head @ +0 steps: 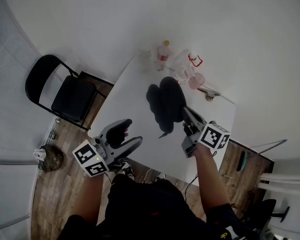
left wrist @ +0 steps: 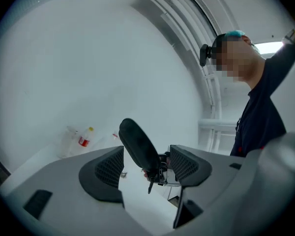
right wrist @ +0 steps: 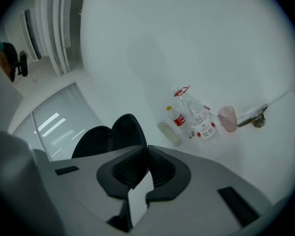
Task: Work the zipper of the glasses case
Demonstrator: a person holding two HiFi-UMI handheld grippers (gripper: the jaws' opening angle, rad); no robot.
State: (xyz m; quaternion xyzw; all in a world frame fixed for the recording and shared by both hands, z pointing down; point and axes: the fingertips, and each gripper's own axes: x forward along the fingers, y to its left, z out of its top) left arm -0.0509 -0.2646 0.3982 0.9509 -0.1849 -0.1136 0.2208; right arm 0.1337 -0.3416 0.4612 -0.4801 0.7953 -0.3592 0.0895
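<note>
Black oval glasses case (head: 166, 104) (left wrist: 137, 144) (right wrist: 115, 132), two halves spread open, up above white counter (head: 135, 99). Pinched at near right edge by right tongs (head: 186, 113) (right wrist: 145, 168), shut tight on it. Small zipper pull (left wrist: 150, 185) hanging below. Left tongs (head: 127, 137) (left wrist: 146, 167) wide apart, nothing between, near and left of case, not touching. At far end of counter: clear plastic bottle with red label (head: 163, 51) (right wrist: 177, 121) beside pink cup (head: 196, 80) (right wrist: 228, 118).

A white tabletop (head: 130, 109) stands on a brown wooden floor (head: 50, 199). A black folding chair (head: 70, 98) stands on the floor near the tabletop's left edge. The wall (head: 90, 14) is plain white and bright.
</note>
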